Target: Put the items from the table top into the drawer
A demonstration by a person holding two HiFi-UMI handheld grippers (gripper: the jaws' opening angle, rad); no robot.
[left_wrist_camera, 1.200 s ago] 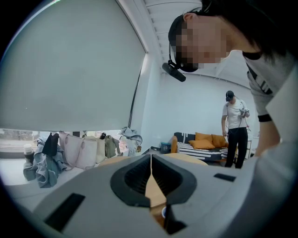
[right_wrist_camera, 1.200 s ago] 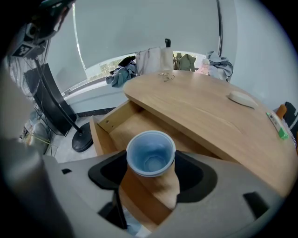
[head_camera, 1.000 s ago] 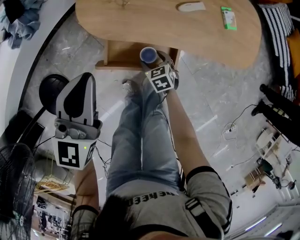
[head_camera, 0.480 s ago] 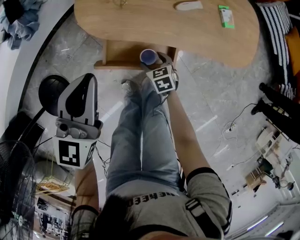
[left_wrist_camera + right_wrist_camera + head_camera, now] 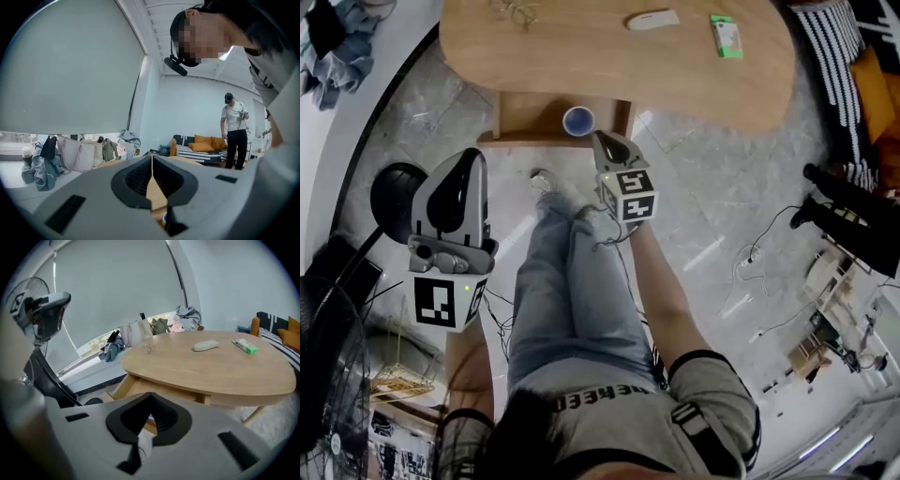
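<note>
Head view, task progress: find drawer [image 5: 525, 114] pulled open below table [image 5: 581, 56], with blue cup [image 5: 578, 120] standing inside as far as can be judged, and count that as one item stowed. Count three items remaining on top, well apart from one another: metal bit [image 5: 514, 11] near far left edge, too small to identify; white oval item [image 5: 653, 19]; green box [image 5: 725, 36] to its right. Confirm same three in right gripper view: metal bit [image 5: 149, 348], white oval item [image 5: 205, 346], green box [image 5: 245, 346]. Judge task as under way, early stage; treat three more pick-and-place cycles, and possibly closing drawer, as outstanding.

Gripper state: read right gripper [image 5: 600, 139] as just brought closed, with nothing between jaws; locate just outside drawer, near cup but apart from it. Read left gripper [image 5: 471, 155] as closed and empty, pads meeting in left gripper view, held over floor [image 5: 741, 216] well apart from table.

Markings: expect no readable text on green box; too small. Note black-and-white square markers on both cubes [image 5: 630, 194], no lettering. Note white print on shirt hem [image 5: 600, 396], inverted and partly hidden; do not rely on any reading
</note>
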